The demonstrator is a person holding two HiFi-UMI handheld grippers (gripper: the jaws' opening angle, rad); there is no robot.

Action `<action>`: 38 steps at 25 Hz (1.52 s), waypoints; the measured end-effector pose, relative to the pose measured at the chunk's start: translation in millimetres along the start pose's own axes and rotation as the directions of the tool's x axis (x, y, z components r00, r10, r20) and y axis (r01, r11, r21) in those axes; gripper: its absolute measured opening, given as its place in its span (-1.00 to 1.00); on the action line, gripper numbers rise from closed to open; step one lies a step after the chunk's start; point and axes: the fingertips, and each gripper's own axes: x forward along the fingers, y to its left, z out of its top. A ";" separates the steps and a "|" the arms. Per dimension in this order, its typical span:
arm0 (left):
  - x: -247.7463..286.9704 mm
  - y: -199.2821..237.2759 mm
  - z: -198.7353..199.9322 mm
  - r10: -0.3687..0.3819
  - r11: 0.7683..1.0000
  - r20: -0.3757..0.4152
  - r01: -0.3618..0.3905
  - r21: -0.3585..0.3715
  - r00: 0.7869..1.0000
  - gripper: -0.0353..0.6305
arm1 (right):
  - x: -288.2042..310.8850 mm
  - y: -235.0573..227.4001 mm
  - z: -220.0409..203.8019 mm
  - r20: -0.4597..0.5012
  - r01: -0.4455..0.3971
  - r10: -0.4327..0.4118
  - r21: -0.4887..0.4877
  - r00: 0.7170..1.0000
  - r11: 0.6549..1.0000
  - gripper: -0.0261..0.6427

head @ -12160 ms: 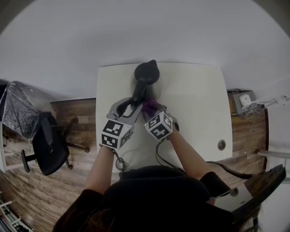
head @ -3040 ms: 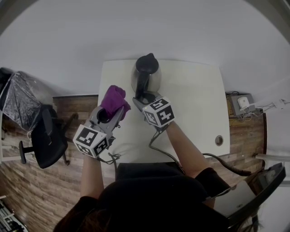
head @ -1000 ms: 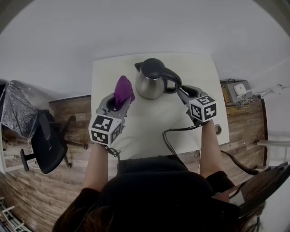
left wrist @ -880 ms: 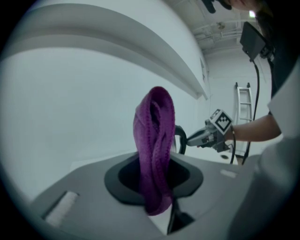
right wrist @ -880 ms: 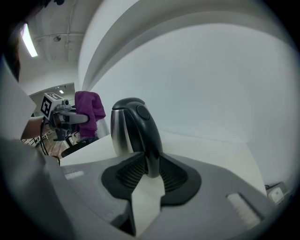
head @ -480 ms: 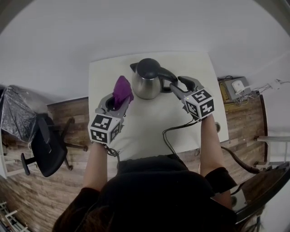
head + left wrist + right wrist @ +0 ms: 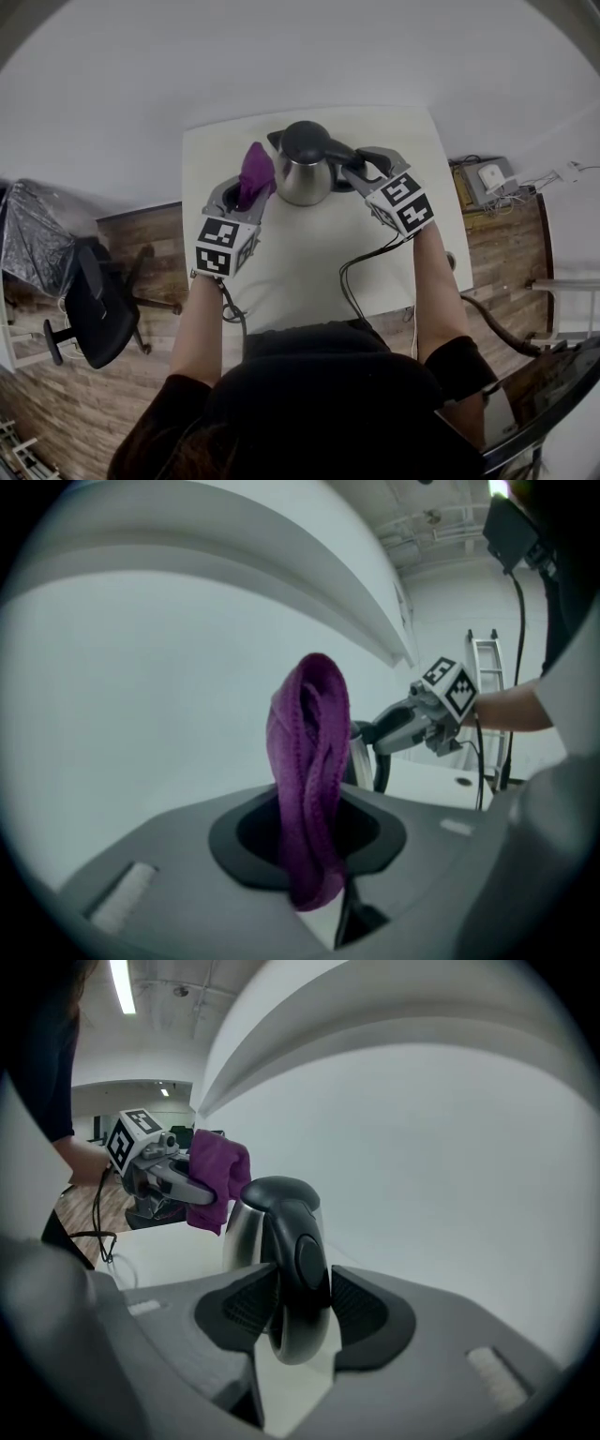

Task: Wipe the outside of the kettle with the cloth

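With the kettle (image 7: 302, 173) at the desk's (image 7: 309, 272) far edge, our right tool's (image 7: 364, 167) jaws, which have just been opening, straddle its handle (image 7: 298, 1279) unclamped, likely to regrip and steady it, while our left tool (image 7: 246, 197) pinches the cloth (image 7: 253, 171) upright beside the body, ready for wiping.

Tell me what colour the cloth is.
The cloth is purple, clearest in the left gripper view.
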 end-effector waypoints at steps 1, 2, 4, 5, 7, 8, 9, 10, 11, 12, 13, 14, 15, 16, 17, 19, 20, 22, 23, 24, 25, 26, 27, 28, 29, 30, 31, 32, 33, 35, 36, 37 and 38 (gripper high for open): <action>3.5 2.0 2.5 0.004 1.000 -0.002 -0.004 0.023 1.000 -0.57 | -0.5 0.3 0.8 0.004 -0.005 0.005 0.007 1.000 1.000 -0.40; 7.6 3.5 5.1 0.003 0.999 -0.004 -0.003 0.053 1.000 -0.57 | -0.8 0.8 1.1 0.003 -0.010 0.010 0.011 1.000 1.000 -0.40; 18.1 3.7 11.5 -0.019 0.992 -0.009 0.020 0.121 1.000 -0.57 | -0.6 1.4 -1.0 -0.003 -0.015 0.015 0.009 1.000 1.000 -0.40; 24.1 2.9 14.1 -0.038 0.987 -0.018 0.040 0.157 0.999 -0.58 | -0.3 1.5 -2.0 -0.005 -0.016 0.016 0.009 1.000 1.000 -0.40; 34.3 1.5 15.4 -0.075 0.970 -0.052 0.085 0.226 0.996 -0.58 | 0.3 1.7 -2.3 -0.003 -0.015 0.015 0.013 1.000 1.000 -0.40; 37.2 1.5 14.1 -0.091 0.962 -0.071 0.106 0.252 0.993 -0.59 | 0.1 2.1 -1.8 -0.001 -0.016 0.016 0.017 1.000 1.000 -0.40; 38.9 2.2 11.3 -0.105 0.955 -0.090 0.126 0.269 0.990 -0.59 | -0.4 2.7 -0.7 0.002 -0.016 0.016 0.021 1.000 1.000 -0.40; 40.2 3.5 6.7 -0.118 0.951 -0.110 0.144 0.274 0.987 -0.59 | -0.9 3.5 0.8 0.006 -0.015 0.015 0.025 1.000 1.000 -0.40; 41.9 5.3 -0.3 -0.128 0.951 -0.131 0.160 0.267 0.983 -0.59 | -1.4 4.2 1.8 0.011 -0.014 0.014 0.029 1.000 0.999 -0.40; 44.6 7.6 -10.1 -0.136 0.954 -0.155 0.172 0.247 0.979 -0.59 | -1.6 4.9 2.2 0.014 -0.013 0.013 0.033 1.000 0.999 -0.40; 48.1 10.3 -22.3 -0.139 0.959 -0.184 0.179 0.221 0.973 -0.59 | -1.6 5.8 2.0 0.017 -0.014 0.013 0.038 1.000 0.999 -0.40; 52.0 12.9 -35.1 -0.139 0.965 -0.215 0.181 0.190 0.967 -0.59 | -1.5 6.7 1.8 0.019 -0.014 0.013 0.043 1.000 0.999 -0.40; 55.4 14.9 -46.8 -0.139 0.971 -0.244 0.180 0.156 0.960 -0.59 | -1.3 7.4 1.8 0.021 -0.013 0.012 0.047 1.000 0.999 -0.40; 58.1 16.0 -56.9 -0.138 0.977 -0.270 0.175 0.118 0.953 -0.59 | -1.4 8.1 2.1 0.024 -0.011 0.010 0.051 1.000 0.999 -0.40; 60.4 16.3 -65.8 -0.137 0.982 -0.293 0.168 0.082 0.946 -0.59 | -1.6 8.9 2.2 0.025 -0.009 0.007 0.053 1.000 0.999 -0.40; 65.6 16.2 -81.9 -0.137 0.987 -0.337 0.157 0.032 0.932 -0.59 | -2.2 9.7 2.1 0.024 -0.004 0.003 0.055 1.000 0.998 -0.40; 68.6 15.1 -89.5 -0.144 0.987 -0.358 0.159 0.014 0.923 -0.59 | -2.5 9.7 2.0 0.024 -0.002 0.001 0.056 1.000 0.998 -0.41; 72.9 10.6 -104.9 -0.171 0.984 -0.400 0.176 -0.025 0.900 -0.59 | -3.2 9.6 1.7 0.023 0.001 -0.002 0.057 1.000 0.998 -0.41; 74.5 8.1 -112.5 -0.186 0.982 -0.418 0.185 -0.044 0.889 -0.59 | -3.5 9.6 1.7 0.022 0.002 -0.003 0.058 1.000 0.998 -0.41; 76.0 5.9 -119.4 -0.197 0.980 -0.430 0.190 -0.060 0.881 -0.59 | -3.5 9.6 1.7 0.021 0.003 -0.004 0.058 1.000 0.998 -0.41; 77.6 4.4 -125.0 -0.204 0.979 -0.435 0.192 -0.072 0.877 -0.59 | -3.4 9.6 1.6 0.020 0.003 -0.004 0.058 1.000 0.998 -0.41; 78.9 3.8 -129.0 -0.207 0.978 -0.432 0.190 -0.082 0.878 -0.59 | -3.1 9.6 1.3 0.018 0.003 -0.004 0.058 1.000 0.998 -0.41; 79.9 3.8 -131.3 -0.207 0.978 -0.425 0.186 -0.092 0.881 -0.59 | -2.6 9.7 1.0 0.017 0.003 -0.004 0.058 1.000 0.998 -0.41; 80.4 4.2 -131.6 -0.208 0.978 -0.415 0.182 -0.102 0.886 -0.59 | -2.2 9.6 0.7 0.017 0.002 -0.003 0.059 1.000 0.998 -0.41; 79.8 4.8 -129.4 -0.208 0.978 -0.400 0.178 -0.111 0.893 -0.59 | -1.9 9.3 0.5 0.017 0.003 -0.004 0.060 1.000 0.998 -0.41; 77.3 5.4 -124.0 -0.205 0.978 -0.380 0.172 -0.120 0.902 -0.59 | -1.6 9.0 0.3 0.016 0.003 -0.004 0.061 1.000 0.998 -0.41; 72.0 6.3 -114.7 -0.197 0.979 -0.352 0.161 -0.128 0.915 -0.59 | -1.4 8.8 0.0 0.016 0.003 -0.004 0.062 1.000 0.998 -0.41; 63.4 7.7 -101.6 -0.178 0.981 -0.317 0.142 -0.133 0.932 -0.59 | -1.1 8.9 -0.3 0.016 0.004 -0.005 0.062 1.000 0.998 -0.41; 52.0 9.4 -85.1 -0.149 0.985 -0.278 0.117 -0.130 0.949 -0.59 | -0.9 9.3 -0.5 0.016 0.004 -0.005 0.062 1.000 0.998 -0.41; 26.0 10.2 -45.4 -0.083 0.993 -0.195 0.066 -0.095 0.977 -0.59 | -0.7 9.6 -0.2 0.019 0.007 -0.008 0.060 1.000 0.998 -0.41; 14.7 7.8 -25.3 -0.059 0.997 -0.160 0.049 -0.066 0.985 -0.59 | -0.8 9.2 0.2 0.021 0.008 -0.009 0.058 1.000 0.998 -0.41; 6.6 3.2 -7.2 -0.045 0.999 -0.134 0.041 -0.034 0.990 -0.59 | -1.2 8.7 0.6 0.023 0.008 -0.010 0.058 1.000 0.998 -0.41; 3.0 -3.0 7.4 -0.041 0.999 -0.117 0.041 -0.004 0.992 -0.59 | -1.9 8.1 0.8 0.025 0.009 -0.010 0.059 1.000 0.998 -0.41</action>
